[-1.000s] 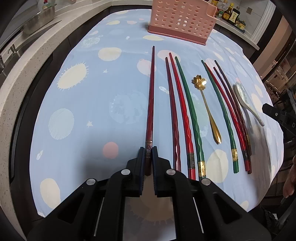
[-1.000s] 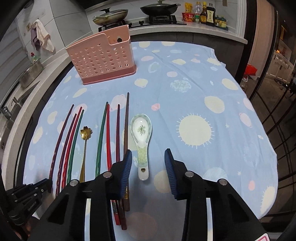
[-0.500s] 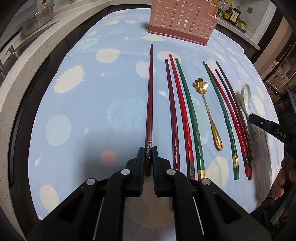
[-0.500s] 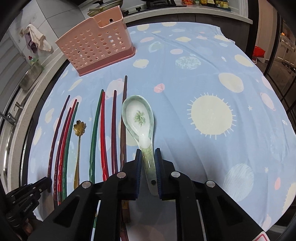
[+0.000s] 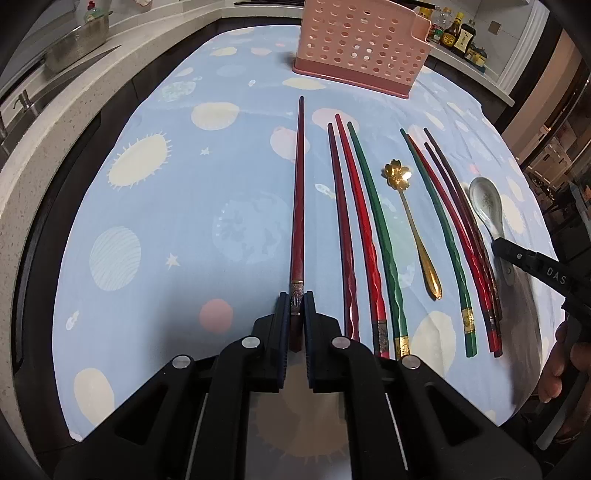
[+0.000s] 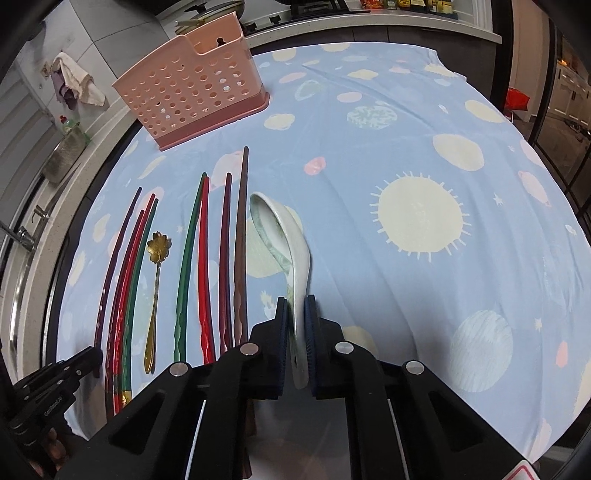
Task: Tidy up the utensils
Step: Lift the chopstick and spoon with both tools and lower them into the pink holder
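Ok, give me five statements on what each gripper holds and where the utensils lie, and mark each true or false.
1. The left gripper is shut on a chopstick. True.
2. The right gripper holds the gold spoon. False: it grips the white spoon's handle; the gold spoon lies on the cloth.
3. The white spoon lies flat. False: it is rolled onto its side.
4. The pink holder stands beyond the chopsticks' far tips. True.
5. The gold spoon lies between two groups of chopsticks. True.

Home kitchen, sink w/ faucet (image 5: 22, 107), sauce bottles (image 5: 456, 35) on counter, stove w/ pan (image 6: 221, 7)
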Demonstrator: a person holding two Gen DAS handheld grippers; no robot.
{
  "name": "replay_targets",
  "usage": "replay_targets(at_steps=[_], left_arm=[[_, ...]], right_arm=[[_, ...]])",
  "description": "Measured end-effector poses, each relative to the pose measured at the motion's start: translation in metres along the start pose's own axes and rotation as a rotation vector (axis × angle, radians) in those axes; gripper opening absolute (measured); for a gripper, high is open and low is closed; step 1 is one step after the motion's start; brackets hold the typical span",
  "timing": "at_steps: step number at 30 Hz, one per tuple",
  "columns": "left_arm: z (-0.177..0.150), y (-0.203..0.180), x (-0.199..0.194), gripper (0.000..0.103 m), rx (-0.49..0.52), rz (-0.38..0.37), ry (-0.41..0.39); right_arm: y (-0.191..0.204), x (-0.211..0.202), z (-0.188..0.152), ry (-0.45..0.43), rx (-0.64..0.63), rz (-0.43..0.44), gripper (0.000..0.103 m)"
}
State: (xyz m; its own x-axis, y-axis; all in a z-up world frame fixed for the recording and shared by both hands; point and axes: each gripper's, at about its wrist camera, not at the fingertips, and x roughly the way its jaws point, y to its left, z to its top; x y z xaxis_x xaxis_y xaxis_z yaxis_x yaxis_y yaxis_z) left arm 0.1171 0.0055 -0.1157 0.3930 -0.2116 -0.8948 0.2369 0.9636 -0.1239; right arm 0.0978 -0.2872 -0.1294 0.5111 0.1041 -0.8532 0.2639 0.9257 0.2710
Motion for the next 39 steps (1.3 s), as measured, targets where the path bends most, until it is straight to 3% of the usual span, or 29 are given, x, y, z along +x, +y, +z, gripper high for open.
replay_targets(at_steps=[8, 16, 28, 39], left_arm=[[0.005, 0.005, -0.035, 0.007, -0.027, -0.014, -0.078], [0.039, 0.009, -0.098, 0.007, -0.039, -0.024, -0.248], [0.141, 0.005, -0.177, 0.007, -0.015, -0.018, -0.519], [0.248, -0.019, -0.23, 0.007, 0.04, -0.038, -0.737]], right_arm=[[0.004, -0.042, 0.003, -0.072, -0.012, -0.009, 0.007], [0.015, -0.087, 0.027, -0.18, -0.041, 0.008, 0.006], [0.036, -0.105, 0.087, -0.291, -0.09, 0.054, 0.005], [0.065, -0.095, 0.192, -0.395, -0.115, 0.079, 0.005]])
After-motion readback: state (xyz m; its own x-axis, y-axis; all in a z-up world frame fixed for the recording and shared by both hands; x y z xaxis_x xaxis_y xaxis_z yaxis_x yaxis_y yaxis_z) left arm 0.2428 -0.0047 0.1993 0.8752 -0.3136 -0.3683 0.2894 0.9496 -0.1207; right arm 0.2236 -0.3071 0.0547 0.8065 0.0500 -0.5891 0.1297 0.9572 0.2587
